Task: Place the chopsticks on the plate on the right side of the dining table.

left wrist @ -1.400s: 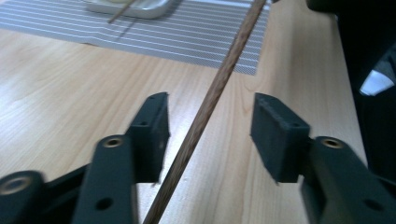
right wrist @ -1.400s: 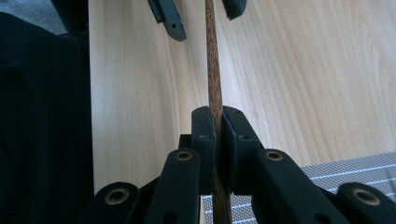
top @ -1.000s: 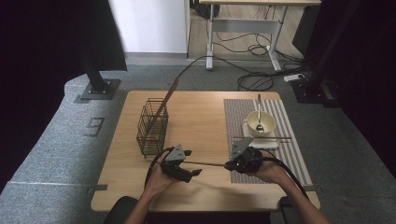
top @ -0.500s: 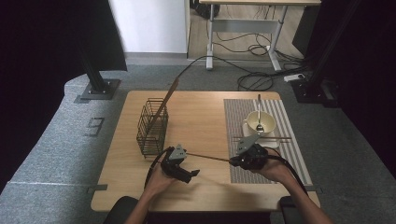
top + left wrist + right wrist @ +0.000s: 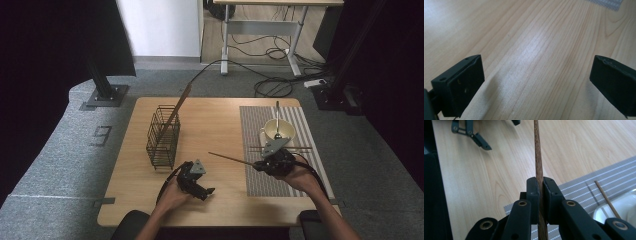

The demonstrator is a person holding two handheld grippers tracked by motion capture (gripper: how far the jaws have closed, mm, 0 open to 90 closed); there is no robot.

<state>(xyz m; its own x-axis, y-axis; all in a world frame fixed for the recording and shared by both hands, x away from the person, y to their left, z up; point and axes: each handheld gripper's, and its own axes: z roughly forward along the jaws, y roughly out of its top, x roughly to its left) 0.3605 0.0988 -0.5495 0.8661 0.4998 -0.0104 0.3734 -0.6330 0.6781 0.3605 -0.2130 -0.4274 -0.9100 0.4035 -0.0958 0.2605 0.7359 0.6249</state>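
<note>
My right gripper [image 5: 258,164] [image 5: 541,185] is shut on a thin brown wooden chopstick [image 5: 231,158] [image 5: 538,152], which sticks out to the left above the table. A second chopstick [image 5: 281,148] [image 5: 606,198] lies on the striped mat in front of the white bowl [image 5: 284,132] [image 5: 624,206]. My left gripper [image 5: 205,191] [image 5: 536,65] is low over bare wood near the front edge. Its jaws have just been opening and stand wide, with nothing between them. It also shows at the top left of the right gripper view, as the left gripper [image 5: 471,132].
A black wire basket [image 5: 162,138] stands at the left of the wooden table [image 5: 215,120], with a long wooden stick [image 5: 177,108] leaning out of it. A spoon [image 5: 277,117] rests in the bowl. The grey striped mat [image 5: 300,112] covers the table's right side.
The chopstick ran between both grippers before. Now my right gripper has carried it off to the right, and my left gripper has sunk toward the table.
</note>
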